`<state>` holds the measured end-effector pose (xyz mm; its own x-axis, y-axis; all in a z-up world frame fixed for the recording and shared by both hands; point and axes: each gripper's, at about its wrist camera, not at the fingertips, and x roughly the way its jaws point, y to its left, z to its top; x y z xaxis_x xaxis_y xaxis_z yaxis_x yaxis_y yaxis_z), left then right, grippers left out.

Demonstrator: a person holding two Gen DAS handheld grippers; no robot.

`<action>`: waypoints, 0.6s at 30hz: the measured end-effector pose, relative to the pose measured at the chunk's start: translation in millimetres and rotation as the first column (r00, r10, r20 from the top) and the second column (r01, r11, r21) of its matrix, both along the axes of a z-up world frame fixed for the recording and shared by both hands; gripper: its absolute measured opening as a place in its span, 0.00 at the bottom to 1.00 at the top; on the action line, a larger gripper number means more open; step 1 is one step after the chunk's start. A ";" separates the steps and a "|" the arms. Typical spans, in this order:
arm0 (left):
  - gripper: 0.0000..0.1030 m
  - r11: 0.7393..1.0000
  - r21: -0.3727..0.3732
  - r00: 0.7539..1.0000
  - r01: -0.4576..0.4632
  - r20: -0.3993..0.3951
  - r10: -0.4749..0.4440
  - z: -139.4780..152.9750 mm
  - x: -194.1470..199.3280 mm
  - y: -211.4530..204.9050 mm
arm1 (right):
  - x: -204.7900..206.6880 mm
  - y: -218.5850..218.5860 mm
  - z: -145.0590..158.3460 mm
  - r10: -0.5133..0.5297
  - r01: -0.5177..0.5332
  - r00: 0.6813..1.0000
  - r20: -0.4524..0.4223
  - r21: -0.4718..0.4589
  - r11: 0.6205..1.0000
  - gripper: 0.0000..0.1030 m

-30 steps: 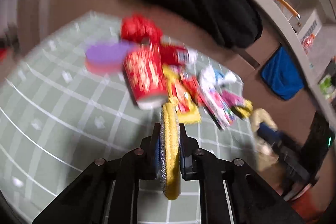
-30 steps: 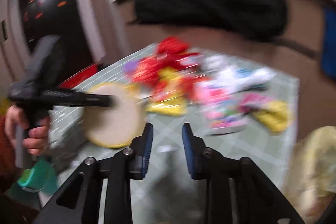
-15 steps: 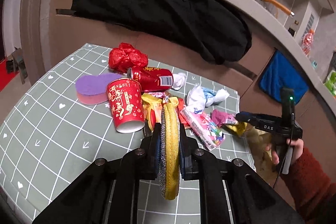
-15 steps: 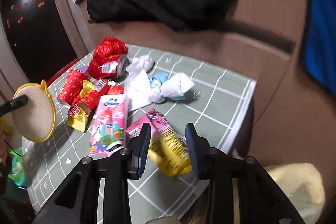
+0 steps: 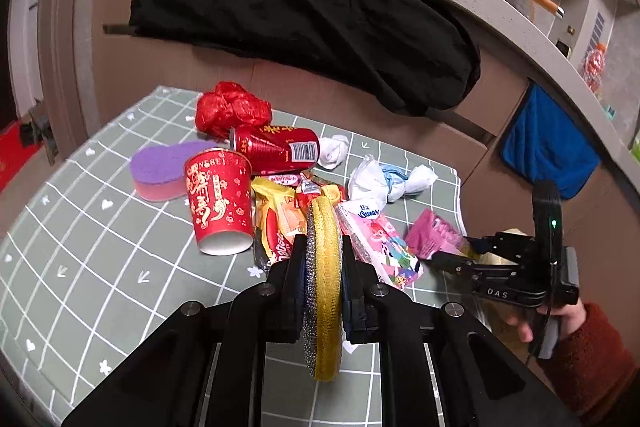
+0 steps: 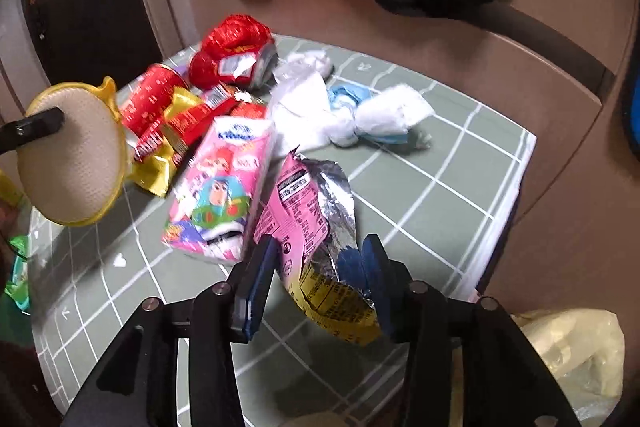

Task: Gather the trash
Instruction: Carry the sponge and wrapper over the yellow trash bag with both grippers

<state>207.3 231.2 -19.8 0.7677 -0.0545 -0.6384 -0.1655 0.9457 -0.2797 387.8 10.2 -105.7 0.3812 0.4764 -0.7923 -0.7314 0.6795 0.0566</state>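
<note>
Landmark: red paper cup (image 5: 220, 201), lying on its side on the green grid tablecloth (image 5: 100, 247).

Left of the cup, touching it: purple sponge (image 5: 160, 167). Behind the cup: red crumpled bag (image 5: 230, 107) and red can (image 5: 276, 149), also on its side. Just right of the cup: yellow and red snack wrappers (image 5: 276, 223). Further right: pink tissue pack (image 5: 380, 243); behind that, white and blue crumpled plastic (image 5: 388, 179). Far right of the cup, near the table edge: pink foil wrapper (image 6: 308, 223).

Left gripper (image 5: 323, 267) sat in front of the cup, nearly closed, clamped on a round yellow scrub pad (image 5: 324, 287) held on edge, silver mesh on one face.

Right gripper (image 6: 316, 281) was far right of the cup, jaws opening, pink foil wrapper between them; the right finger touched its foil side, the left pad stood clear. A hand (image 5: 560, 315) in a red sleeve held that tool. Yellow plastic bag (image 6: 572, 351) lay below the table edge beside it.
</note>
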 end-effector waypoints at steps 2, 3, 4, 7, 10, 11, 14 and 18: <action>0.14 1.000 0.009 1.000 0.003 0.009 -0.003 5.0 -4.0 -3.8 | -0.1 -3.6 0.9 -0.036 0.036 0.999 -0.005 -0.018 0.999 0.26; 0.14 1.000 0.015 1.000 0.004 0.018 -0.004 9.0 -5.8 -6.0 | -0.5 -5.8 1.8 -0.054 0.054 0.998 -0.017 -0.018 0.998 0.19; 0.14 1.000 0.023 1.000 0.005 0.028 -0.006 13.0 -7.9 -8.1 | -2.5 -8.8 4.2 -0.077 0.077 0.997 -0.031 -0.012 0.997 0.16; 0.14 0.998 0.054 0.997 0.010 0.075 -0.014 31.1 -14.7 -16.4 | -15.5 -18.8 20.4 -0.092 0.093 0.995 -0.022 0.042 0.995 0.13; 0.14 0.994 0.104 0.992 0.012 0.125 -0.025 54.8 -20.2 -26.7 | -40.4 -29.8 58.0 -0.108 0.102 0.993 0.053 0.103 0.989 0.13; 0.14 0.992 0.123 0.989 0.010 0.142 -0.028 65.1 -21.6 -30.9 | -48.3 -32.5 72.0 -0.113 0.102 0.991 0.073 0.131 0.986 0.13; 0.14 0.987 0.163 0.982 0.007 0.184 -0.037 90.1 -23.2 -42.1 | -66.2 -40.4 111.9 -0.131 0.103 0.983 0.131 0.202 0.974 0.13; 0.14 0.977 0.213 0.967 0.002 0.247 -0.056 123.7 -24.0 -62.3 | -82.7 -57.8 169.7 -0.191 0.126 0.952 0.239 0.264 0.956 0.13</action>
<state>183.2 168.9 103.9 0.9043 0.0350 -0.4255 -0.0871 0.9908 -0.1038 305.1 -47.5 64.0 0.6436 0.5579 -0.5239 -0.6267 0.7771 0.0576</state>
